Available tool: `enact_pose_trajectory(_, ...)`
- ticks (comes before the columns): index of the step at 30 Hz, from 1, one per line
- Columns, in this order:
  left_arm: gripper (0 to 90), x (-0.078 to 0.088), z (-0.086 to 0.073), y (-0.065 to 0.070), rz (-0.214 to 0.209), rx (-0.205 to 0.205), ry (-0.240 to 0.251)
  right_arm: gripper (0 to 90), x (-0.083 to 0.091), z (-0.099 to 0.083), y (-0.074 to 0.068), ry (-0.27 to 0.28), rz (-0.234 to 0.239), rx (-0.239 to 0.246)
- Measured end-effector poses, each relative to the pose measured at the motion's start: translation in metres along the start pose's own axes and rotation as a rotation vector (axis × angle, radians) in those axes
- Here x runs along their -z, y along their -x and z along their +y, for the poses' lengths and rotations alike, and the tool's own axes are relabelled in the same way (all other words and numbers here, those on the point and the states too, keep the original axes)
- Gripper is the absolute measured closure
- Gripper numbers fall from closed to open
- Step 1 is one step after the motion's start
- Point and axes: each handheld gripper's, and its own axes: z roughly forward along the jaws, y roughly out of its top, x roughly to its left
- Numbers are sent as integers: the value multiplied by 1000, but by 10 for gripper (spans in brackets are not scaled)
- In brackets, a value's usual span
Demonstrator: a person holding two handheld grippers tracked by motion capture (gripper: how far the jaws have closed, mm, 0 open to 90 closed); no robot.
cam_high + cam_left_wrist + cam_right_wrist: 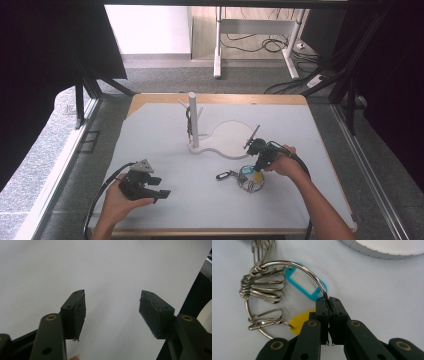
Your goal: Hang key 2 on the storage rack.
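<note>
Grip: right gripper (329,300) pinches key ring (312,277) just in front of white stand (220,142) | left gripper (112,312) spread, idle | advice: lift slowly, keep clips hanging free.

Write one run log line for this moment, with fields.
right tool: shut on key ring | left tool: open, idle | stand: untouched

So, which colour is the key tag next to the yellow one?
Turquoise blue key tag, clearest in the right gripper view.

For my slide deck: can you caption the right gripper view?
Right gripper shut on the large key ring, which carries metal clips, a teal tag and a yellow tag.
</note>
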Motion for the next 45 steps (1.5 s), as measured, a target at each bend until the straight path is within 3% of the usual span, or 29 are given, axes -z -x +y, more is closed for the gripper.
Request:
enact_pose_trajectory(6,386,8,-2,-2,13,8,14,868,13,-4,-2,11,17,-16)
enact_pose_trajectory(8,386,8,-3,-1,14,24,27,869,26,-7,-5,12,29,-12)
enact_pose_trajectory(20,386,8,-2,-1,11,19,12,875,61,-20,-21,20,105,5)
enact_pose_trajectory(30,387,7,-3,-1,11,15,10,874,63,-19,-27,-28,131,21)
enact_pose_trajectory(45,386,7,-3,-2,10,12,5,866,64,-23,-31,-35,174,33)
